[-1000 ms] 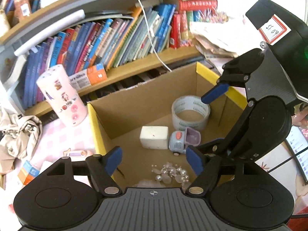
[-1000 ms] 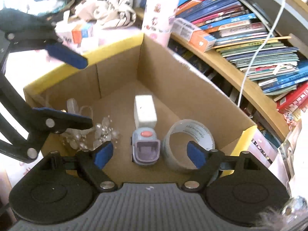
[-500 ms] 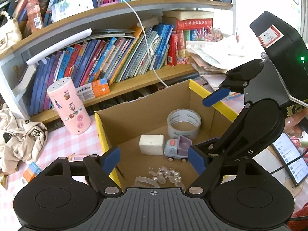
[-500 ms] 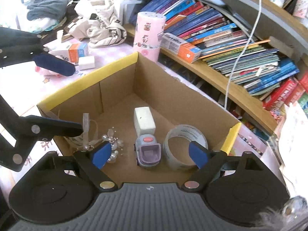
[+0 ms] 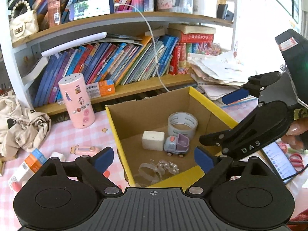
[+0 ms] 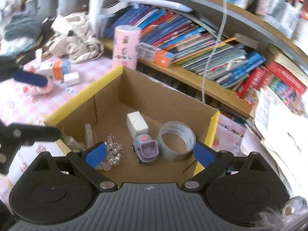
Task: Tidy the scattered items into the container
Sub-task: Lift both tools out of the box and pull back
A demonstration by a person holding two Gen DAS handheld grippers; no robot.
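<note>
Cardboard box [image 5: 209, 104] holds tape roll [image 5: 182, 124], toy truck [image 5: 176, 146], white block [image 5: 153, 140], bead hairband [image 5: 159, 168]. Orange-blue carton [image 5: 31, 161] and pink clip [image 5: 85, 150] remain on bench [image 5: 63, 134]. Left hand-held gripper [image 5: 153, 156] and right hand-held gripper [image 6: 149, 153] both spread, empty.

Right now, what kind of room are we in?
Probably a child's study corner at home. Shelves packed with books run along the back, a pink checked tablecloth with stars covers the desk, and a toy truck sits in the box.

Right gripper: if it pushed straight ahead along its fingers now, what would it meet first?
Most likely the toy truck on the floor of the cardboard box; the open right gripper points down into the box, though depth is uncertain.
</note>
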